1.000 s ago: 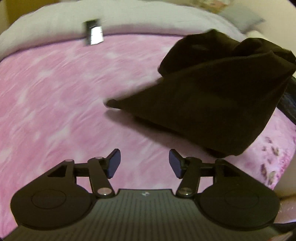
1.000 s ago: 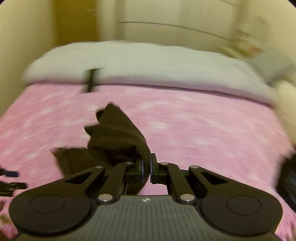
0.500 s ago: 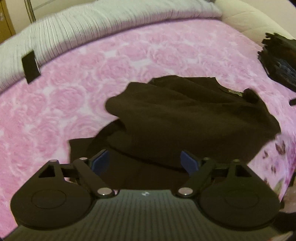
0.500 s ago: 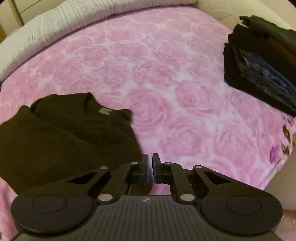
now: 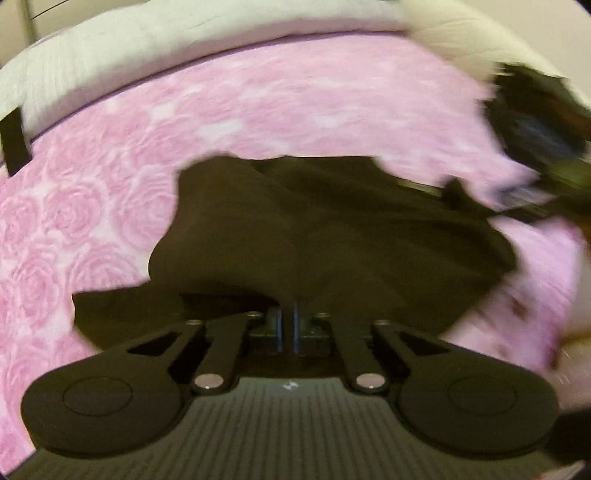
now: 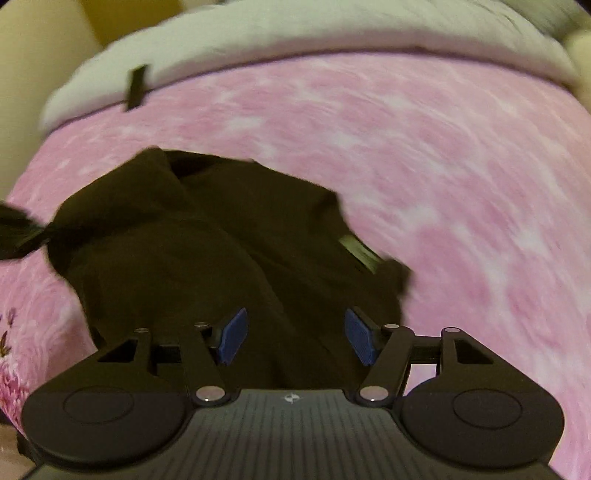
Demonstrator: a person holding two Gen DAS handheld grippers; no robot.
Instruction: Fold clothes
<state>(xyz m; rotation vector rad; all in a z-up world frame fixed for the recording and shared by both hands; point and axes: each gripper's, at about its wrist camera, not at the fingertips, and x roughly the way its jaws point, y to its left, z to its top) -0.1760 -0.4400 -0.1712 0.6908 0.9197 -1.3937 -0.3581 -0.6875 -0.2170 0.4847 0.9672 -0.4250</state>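
A dark brown garment (image 5: 314,236) lies crumpled on the pink rose blanket (image 5: 92,184). My left gripper (image 5: 288,326) is shut, its pads pinching a ridge of the garment's near edge. In the right wrist view the same garment (image 6: 221,240) spreads under my right gripper (image 6: 295,338), with its label (image 6: 356,251) showing on the right. The right jaws are opening; the blue pads (image 6: 232,338) stand apart over the cloth without pressing on it. Both views are blurred by motion.
A stack of dark folded clothes (image 5: 535,122) sits at the blanket's far right. A white quilt (image 6: 332,29) runs along the back, with a black tag (image 6: 136,86) at its edge. Open pink blanket (image 6: 461,166) stretches right of the garment.
The garment came down from hanging to lying on the blanket. My right gripper went from shut on it to open. My left gripper went from wide open to shut at its near edge.
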